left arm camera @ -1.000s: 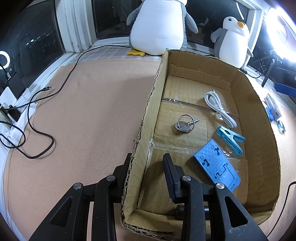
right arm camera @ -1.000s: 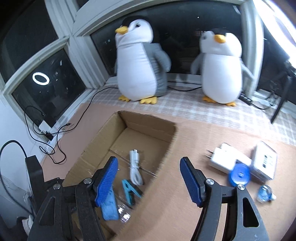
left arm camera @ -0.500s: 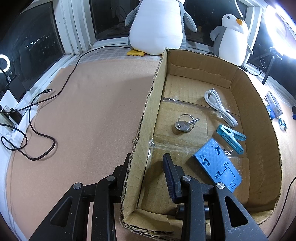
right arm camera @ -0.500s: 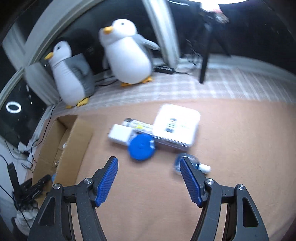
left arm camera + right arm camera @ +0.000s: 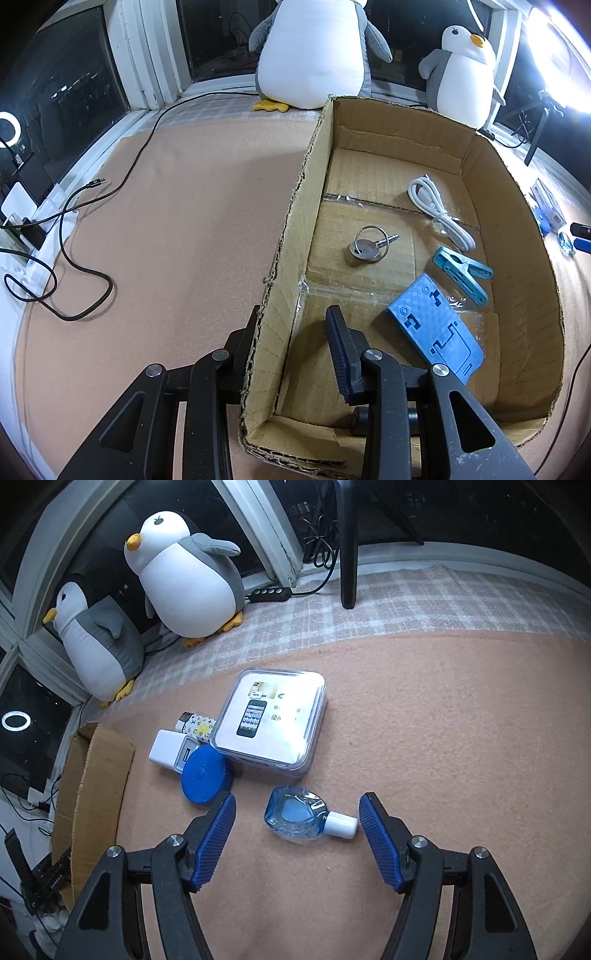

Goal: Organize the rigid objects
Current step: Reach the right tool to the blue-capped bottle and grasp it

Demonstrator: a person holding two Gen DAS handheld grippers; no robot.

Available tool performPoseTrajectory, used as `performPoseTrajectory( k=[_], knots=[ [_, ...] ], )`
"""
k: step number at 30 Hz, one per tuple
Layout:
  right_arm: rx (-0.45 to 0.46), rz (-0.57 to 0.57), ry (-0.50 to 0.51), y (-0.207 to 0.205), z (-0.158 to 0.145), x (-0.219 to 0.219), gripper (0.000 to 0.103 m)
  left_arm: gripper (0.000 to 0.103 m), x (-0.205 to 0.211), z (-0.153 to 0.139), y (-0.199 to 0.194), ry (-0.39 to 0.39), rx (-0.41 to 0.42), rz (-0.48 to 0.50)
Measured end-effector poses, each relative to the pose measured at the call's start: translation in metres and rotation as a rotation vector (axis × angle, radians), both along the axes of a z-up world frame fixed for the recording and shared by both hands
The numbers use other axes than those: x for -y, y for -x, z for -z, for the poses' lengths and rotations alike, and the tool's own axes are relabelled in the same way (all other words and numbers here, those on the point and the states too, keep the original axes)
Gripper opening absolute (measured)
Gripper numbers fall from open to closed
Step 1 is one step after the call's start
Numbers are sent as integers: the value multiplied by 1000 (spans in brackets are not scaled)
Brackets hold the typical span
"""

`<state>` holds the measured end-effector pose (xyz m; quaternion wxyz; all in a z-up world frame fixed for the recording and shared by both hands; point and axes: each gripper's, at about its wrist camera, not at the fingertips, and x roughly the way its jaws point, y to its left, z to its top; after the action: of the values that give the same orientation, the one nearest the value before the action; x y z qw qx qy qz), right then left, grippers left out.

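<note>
Cardboard box (image 5: pixel 517 258), right half of left view: I count keyring (image 5: pixel 369 249), white cable (image 5: pixel 439 214), blue clip (image 5: pixel 463 271), blue stand (image 5: pixel 436 328) already in. Left hand-held gripper (image 5: pixel 291 332) straddles box wall, jaws apart. Right view: charger (image 5: pixel 168 751), blue disc (image 5: pixel 205 775), white case (image 5: pixel 273 720), small blue bottle (image 5: pixel 299 814) left outside. Right hand-held gripper (image 5: pixel 297 821) spread around bottle, low centre.

Tan felt-like mat (image 5: pixel 192 221) covers the floor, with a pale checked cloth strip (image 5: pixel 406 602) along its 12 o'clock edge. Dark night windows in white frames (image 5: pixel 147 62) behind. Bright lamp glare (image 5: pixel 565 62) at 2 o'clock; ring-light reflection (image 5: pixel 15 722) in the glass at 9 o'clock.
</note>
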<state>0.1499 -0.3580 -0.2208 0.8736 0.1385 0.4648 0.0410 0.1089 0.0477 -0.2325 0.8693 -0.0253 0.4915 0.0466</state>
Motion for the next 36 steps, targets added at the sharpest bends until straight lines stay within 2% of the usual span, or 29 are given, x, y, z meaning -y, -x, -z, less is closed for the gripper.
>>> performPoseTrajectory(
  k=[9, 14, 16, 17, 20, 23, 30, 36],
  knots=[
    [-32, -70, 22, -2, 7, -15, 66, 35, 0, 0, 0, -1, 1, 0],
    [-40, -98, 115, 1, 10, -31, 65, 35, 0, 0, 0, -1, 1, 1],
    [-42, -102, 176, 2, 11, -39, 62, 35, 0, 0, 0, 0, 1, 0],
    [-44, -101, 210, 3, 12, -42, 57, 35, 0, 0, 0, -1, 1, 0],
    [-46, -92, 251, 2, 12, -45, 48, 35, 0, 0, 0, 0, 1, 0],
    [-55, -58, 265, -2, 12, -40, 32, 35, 0, 0, 0, 0, 1, 0],
    [-63, -48, 267, 0, 11, -42, 30, 35, 0, -1, 1, 5, 3, -1],
    [-43, -32, 202, 11, 8, -44, 30, 35, 0, -1, 1, 7, 3, -2]
  ],
)
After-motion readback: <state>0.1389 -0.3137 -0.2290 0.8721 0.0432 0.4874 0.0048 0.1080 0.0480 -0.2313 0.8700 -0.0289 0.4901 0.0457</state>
